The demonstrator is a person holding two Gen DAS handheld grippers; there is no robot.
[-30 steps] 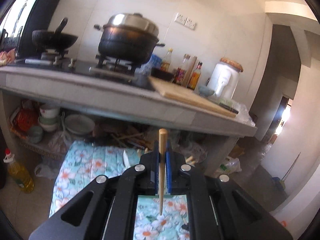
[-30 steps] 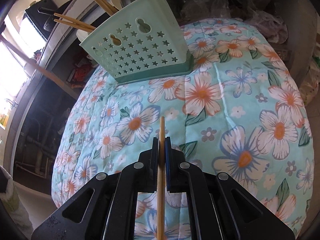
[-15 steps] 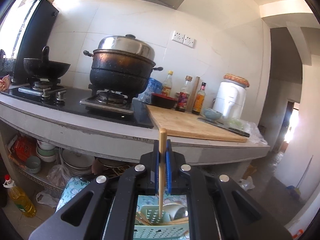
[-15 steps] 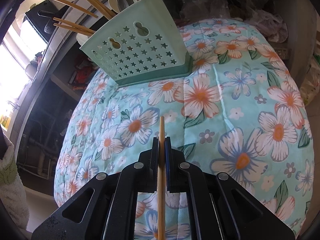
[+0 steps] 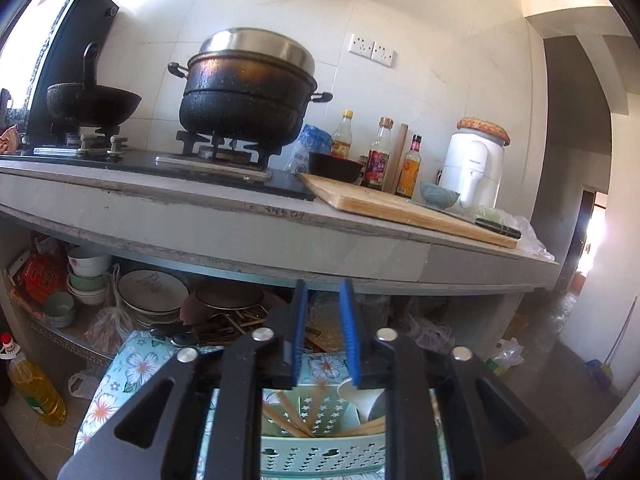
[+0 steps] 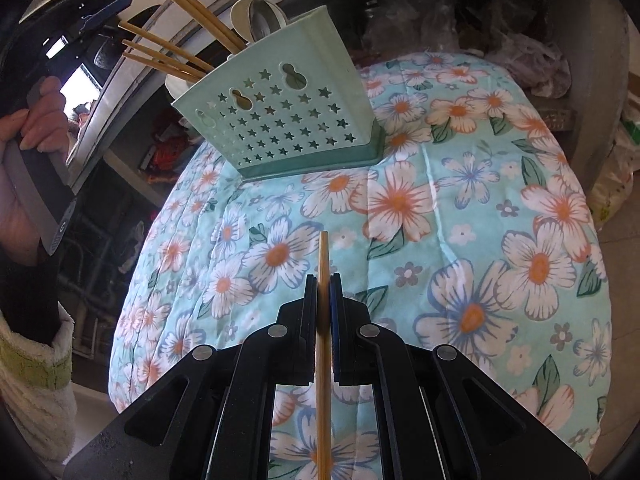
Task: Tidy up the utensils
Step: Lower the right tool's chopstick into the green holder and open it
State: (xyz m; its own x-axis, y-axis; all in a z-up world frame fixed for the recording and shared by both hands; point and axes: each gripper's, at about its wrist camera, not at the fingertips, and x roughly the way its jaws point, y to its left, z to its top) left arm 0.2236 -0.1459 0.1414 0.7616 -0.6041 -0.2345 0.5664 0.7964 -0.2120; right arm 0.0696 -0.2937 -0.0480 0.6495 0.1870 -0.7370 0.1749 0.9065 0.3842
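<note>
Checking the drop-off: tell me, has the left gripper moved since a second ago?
Yes. The left gripper now sits over the utensil basket, jaws opening and empty.

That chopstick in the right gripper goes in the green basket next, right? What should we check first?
1. Right gripper shut on its chopstick: ok.
2. Green basket standing on the flowered cloth: ok.
3. Left gripper empty, jaws opening, nothing between them: ok.
4. Left gripper out of the way above the basket: not ok, it hangs right over the basket.
5. Room left in the basket beside the other chopsticks and the white spoon: cannot tell.
</note>
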